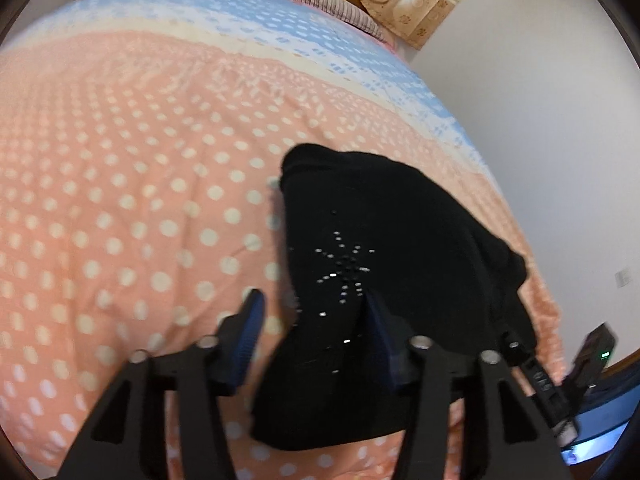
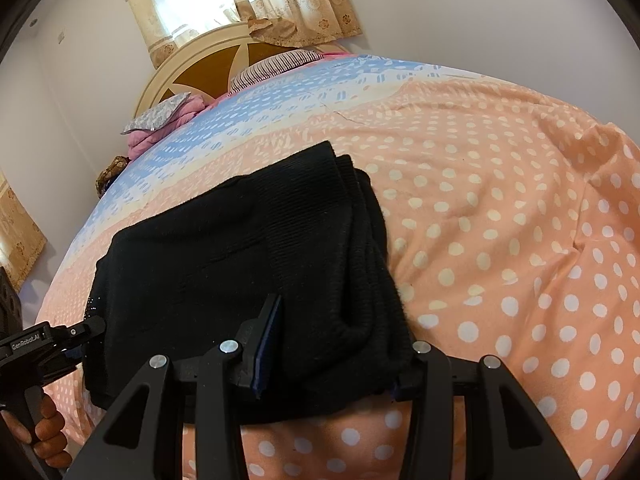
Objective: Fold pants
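Note:
The black pants (image 1: 384, 248) lie folded into a thick stack on the polka-dot bed; a star of small studs shows on top. My left gripper (image 1: 312, 328) is open, its jaws spread wide around the near edge of the pants. In the right wrist view the pants (image 2: 240, 248) show ribbed layers stacked at the right side. My right gripper (image 2: 340, 352) is open, its jaws straddling the near corner of the stack; the right finger is hidden under the cloth. The left gripper (image 2: 86, 330) also shows at the pants' left edge.
The bed cover (image 1: 120, 200) is peach with white dots, turning blue toward the headboard (image 2: 208, 76). Pillows (image 2: 268, 66) and a pink bundle (image 2: 160, 128) lie at the head. A white wall (image 1: 540, 120) runs along the bed. Curtains (image 2: 240, 4) hang behind.

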Tool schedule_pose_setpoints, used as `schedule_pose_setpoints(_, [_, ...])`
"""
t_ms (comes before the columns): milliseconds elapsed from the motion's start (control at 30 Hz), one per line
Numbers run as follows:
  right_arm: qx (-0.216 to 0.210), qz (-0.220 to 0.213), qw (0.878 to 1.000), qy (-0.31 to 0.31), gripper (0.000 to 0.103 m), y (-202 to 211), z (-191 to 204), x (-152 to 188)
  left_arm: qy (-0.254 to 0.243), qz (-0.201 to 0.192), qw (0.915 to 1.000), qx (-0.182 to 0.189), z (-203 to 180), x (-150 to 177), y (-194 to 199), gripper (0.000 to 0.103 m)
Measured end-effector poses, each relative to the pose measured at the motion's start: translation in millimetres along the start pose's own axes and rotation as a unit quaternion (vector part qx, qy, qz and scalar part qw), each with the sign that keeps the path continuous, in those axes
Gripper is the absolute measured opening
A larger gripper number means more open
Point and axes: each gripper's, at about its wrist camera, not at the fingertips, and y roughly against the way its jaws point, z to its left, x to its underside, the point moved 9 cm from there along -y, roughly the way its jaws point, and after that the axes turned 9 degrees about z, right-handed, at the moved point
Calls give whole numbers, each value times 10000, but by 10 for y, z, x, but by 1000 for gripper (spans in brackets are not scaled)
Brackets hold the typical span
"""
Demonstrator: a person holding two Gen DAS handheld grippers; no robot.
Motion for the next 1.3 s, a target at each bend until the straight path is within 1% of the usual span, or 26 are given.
schedule_pose_setpoints(67, [-6, 1, 10000, -5, 45, -1, -2, 0, -79, -7, 9996, -274, 27, -7, 8, 68])
schedule_pose_setpoints(100, [-15, 2, 10000, -13, 45, -1, -1, 0, -92, -18, 9995, -316, 39, -11, 6, 72])
schedule_pose_setpoints(200, [-40, 5, 10000, -37, 46, -3, -7, 7, -164, 50, 9997, -184, 6, 11, -48, 74])
schedule_pose_setpoints(233, [-48, 7, 10000, -46, 46, -4, -6, 8, -239, 98, 9997, -39, -35, 39, -53, 71])
schedule_pose_setpoints(267, [-52, 7, 10000, -53, 46, -5, -6, 10, -340, 195, 9990, 210, -118, 77, -62, 66])
schedule_pose_setpoints(300, [-52, 6, 10000, -53, 46, -6, -3, 11, -416, 301, 9979, 398, -185, 100, -82, 53])
schedule_pose_setpoints(333, [-48, 6, 10000, -46, 46, -6, -8, 8, -504, 416, 9966, 505, -251, 137, -110, 49])
schedule_pose_setpoints(367, [-43, 5, 10000, -42, 46, -6, -11, 6, -568, 427, 9964, 464, -269, 145, -131, 49])
schedule_pose_setpoints(400, [-34, 4, 10000, -35, 46, -7, -10, 6, -545, 412, 9965, 474, -254, 134, -136, 44])
schedule_pose_setpoints(433, [-29, 3, 10000, -26, 46, -8, -11, 6, -398, 431, 9967, 567, -210, 113, -140, 38])
schedule_pose_setpoints(467, [-26, -1, 10000, -19, 46, -8, -14, 5, -147, 463, 9961, 731, -141, 85, -138, 33])
schedule_pose_setpoints(500, [-2, -13, 10000, 1, 46, -6, -10, 6, 40, 486, 9952, 844, -85, 64, -133, 25])
schedule_pose_setpoints(533, [22, -26, 10000, 19, 46, -5, -6, 7, 140, 507, 9943, 932, -52, 51, -132, 23])
schedule_pose_setpoints(567, [53, -44, 10000, 42, 45, -3, 2, 6, 111, 513, 9942, 941, -50, 41, -132, 23])
schedule_pose_setpoints(633, [150, -88, 9998, 133, 44, 3, 17, 7, -215, 410, 9968, 646, -111, 62, -81, 21])
schedule_pose_setpoints(700, [320, -151, 9989, 321, 41, 14, 64, 10, -682, 191, 9973, 188, -219, 67, -9, 20])
schedule_pose_setpoints(767, [520, -226, 9971, 512, 37, 42, 114, 11, -1033, -2, 9946, -120, -325, 30, 49, 20])
schedule_pose_setpoints(867, [791, -351, 9935, 740, 33, 129, 196, 18, -1414, -303, 9888, -373, -409, -50, 140, 20])
schedule_pose_setpoints(1000, [910, -510, 9905, 895, 31, 301, 354, -14, -1696, -673, 9814, -600, -439, -171, 279, 20])
schedule_pose_setpoints(1067, [959, -623, 9879, 1044, 30, 396, 468, -30, -1738, -821, 9788, -701, -403, -243, 357, 20])
schedule_pose_setpoints(1167, [1011, -802, 9832, 1290, 30, 520, 702, -47, -1662, -919, 9789, -753, -319, -352, 434, 20])
schedule_pose_setpoints(1300, [860, -920, 9820, 1409, 30, 578, 978, -123, -1629, -1109, 9762, -901, -141, -434, 581, 20])
